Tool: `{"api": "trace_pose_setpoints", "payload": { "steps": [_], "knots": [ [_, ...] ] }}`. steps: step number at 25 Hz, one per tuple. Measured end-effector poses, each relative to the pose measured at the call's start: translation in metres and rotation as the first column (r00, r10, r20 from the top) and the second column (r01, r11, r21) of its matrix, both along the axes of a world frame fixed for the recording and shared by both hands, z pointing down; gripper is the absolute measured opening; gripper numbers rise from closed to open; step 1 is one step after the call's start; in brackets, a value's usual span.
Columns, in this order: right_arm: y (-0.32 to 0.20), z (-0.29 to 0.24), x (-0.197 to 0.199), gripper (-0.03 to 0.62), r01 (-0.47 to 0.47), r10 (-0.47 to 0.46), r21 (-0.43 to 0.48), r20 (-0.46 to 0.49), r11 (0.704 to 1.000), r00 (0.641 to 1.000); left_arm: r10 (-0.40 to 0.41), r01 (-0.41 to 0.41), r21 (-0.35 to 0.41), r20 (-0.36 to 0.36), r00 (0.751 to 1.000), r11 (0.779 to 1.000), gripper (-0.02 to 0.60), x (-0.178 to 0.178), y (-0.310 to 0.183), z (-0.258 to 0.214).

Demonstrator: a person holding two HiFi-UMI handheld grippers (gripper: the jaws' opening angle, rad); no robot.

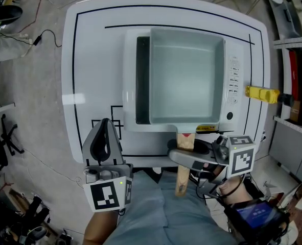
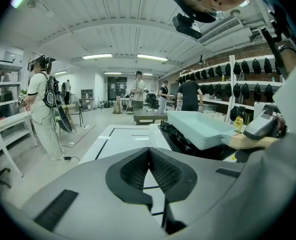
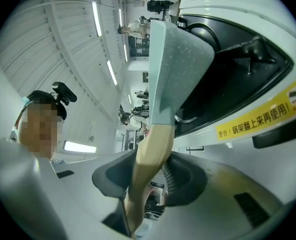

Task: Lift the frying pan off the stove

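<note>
A square pale blue-grey frying pan (image 1: 186, 75) sits on the white stove (image 1: 130, 75), its wooden handle (image 1: 182, 181) pointing toward me over the table's front edge. My right gripper (image 1: 184, 157) is turned on its side across that handle. In the right gripper view the handle (image 3: 150, 159) runs between both pads, which press on it, with the pan (image 3: 173, 69) beyond. My left gripper (image 1: 105, 137) hovers over the table's front left, shut with nothing in it; its closed tips (image 2: 149, 151) point along the table, the pan (image 2: 200, 126) off to the right.
The stove stands on a white table (image 1: 89, 60) marked with black lines. A yellow object (image 1: 261, 94) lies at the table's right edge beside shelving. The stove's control panel (image 1: 234, 80) runs along its right side. People stand far off in the room.
</note>
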State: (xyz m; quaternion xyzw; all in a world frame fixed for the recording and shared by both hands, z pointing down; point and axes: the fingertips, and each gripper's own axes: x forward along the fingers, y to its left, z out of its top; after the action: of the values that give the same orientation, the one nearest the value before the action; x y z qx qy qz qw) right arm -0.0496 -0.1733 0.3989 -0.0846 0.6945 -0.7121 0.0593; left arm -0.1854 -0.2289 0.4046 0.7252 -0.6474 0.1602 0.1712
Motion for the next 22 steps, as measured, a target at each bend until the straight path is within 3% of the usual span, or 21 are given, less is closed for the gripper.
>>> {"api": "trace_pose_setpoints", "payload": {
  "steps": [8,15,22],
  "knots": [
    [0.010,-0.003,0.001,0.198,0.043,-0.040,-0.033,0.101,0.999,0.994,0.001,-0.001,-0.002,0.003,1.000,1.000,0.017,0.000,0.000,-0.001],
    [0.006,-0.002,0.008,0.196,0.030,-0.016,-0.091,0.150,0.995,0.989,0.008,-0.008,-0.006,0.002,1.000,1.000,0.017,0.003,0.000,-0.001],
    [0.007,-0.005,0.008,0.136,0.032,0.003,-0.173,0.198,0.984,0.980,0.011,-0.011,-0.004,0.005,1.000,1.000,0.017,0.004,0.001,-0.003]
  ]
}}
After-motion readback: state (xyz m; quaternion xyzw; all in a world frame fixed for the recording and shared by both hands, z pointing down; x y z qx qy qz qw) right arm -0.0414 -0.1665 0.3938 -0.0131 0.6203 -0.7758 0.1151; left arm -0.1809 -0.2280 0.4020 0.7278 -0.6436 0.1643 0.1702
